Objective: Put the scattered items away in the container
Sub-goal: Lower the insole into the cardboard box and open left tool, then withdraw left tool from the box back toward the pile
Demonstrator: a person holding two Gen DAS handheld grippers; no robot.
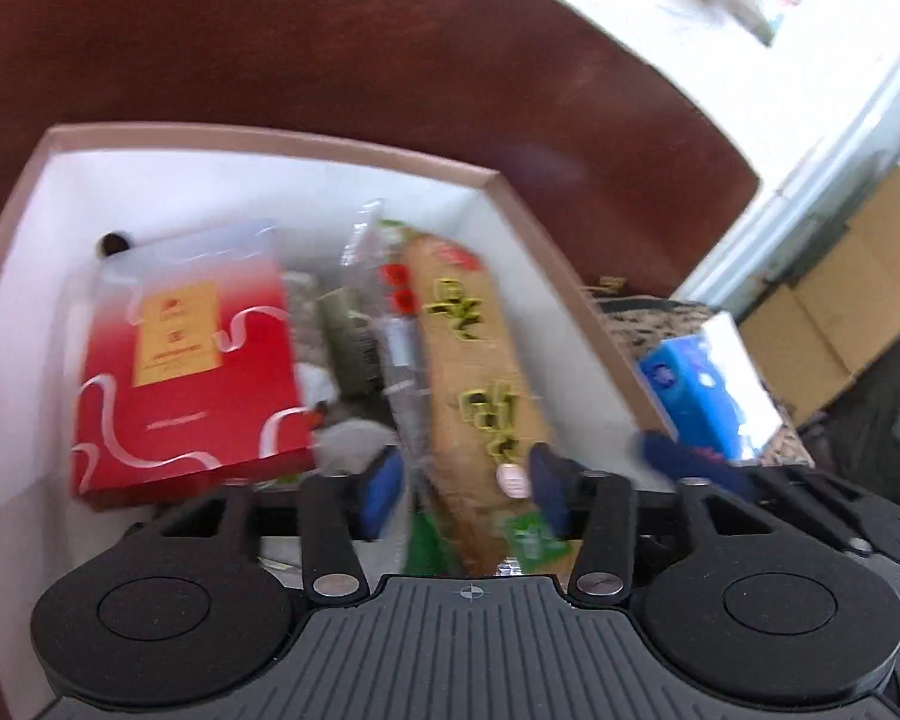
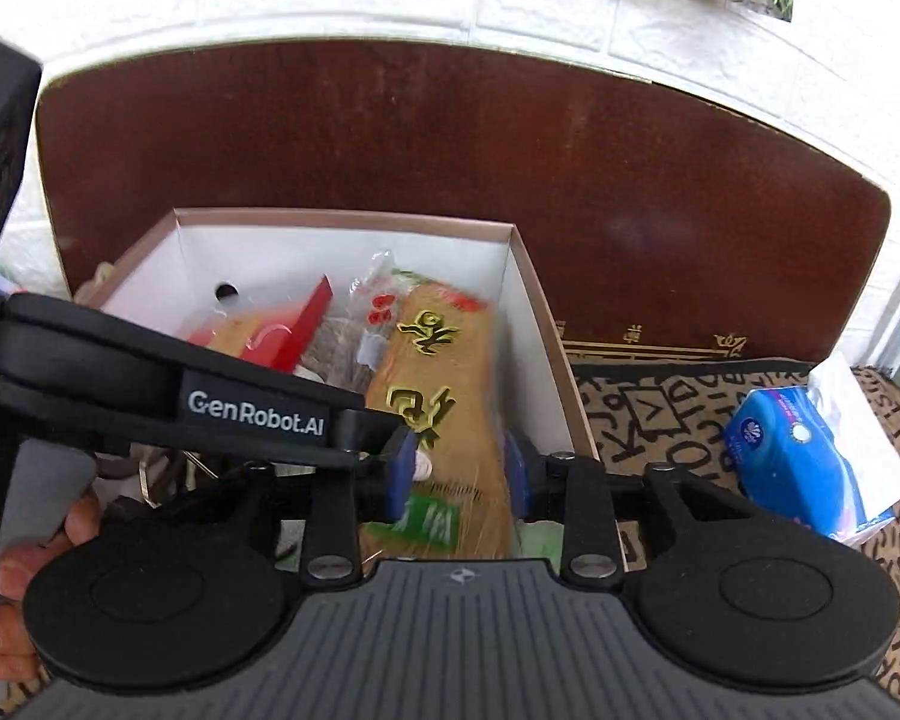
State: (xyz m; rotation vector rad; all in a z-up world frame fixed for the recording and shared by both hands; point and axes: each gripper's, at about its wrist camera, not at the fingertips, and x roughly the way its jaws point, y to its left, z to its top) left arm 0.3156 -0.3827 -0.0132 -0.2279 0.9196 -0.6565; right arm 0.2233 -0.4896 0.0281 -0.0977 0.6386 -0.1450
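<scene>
Both claws, left gripper (image 1: 459, 489) and right gripper (image 2: 459, 471), pinch the tan plastic-wrapped snack packet (image 1: 474, 372) over the white-lined cardboard box (image 1: 258, 141); slick wrapper could slip, landing crooked on the red gift box (image 1: 180, 372)

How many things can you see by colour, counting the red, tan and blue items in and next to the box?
Red: 1, the red box in the cardboard box.
Tan: 1, the tan snack packet between both hand-held grippers, left and right.
Blue: 1, the blue tissue pack outside on the mat.
Total: 3.
</scene>
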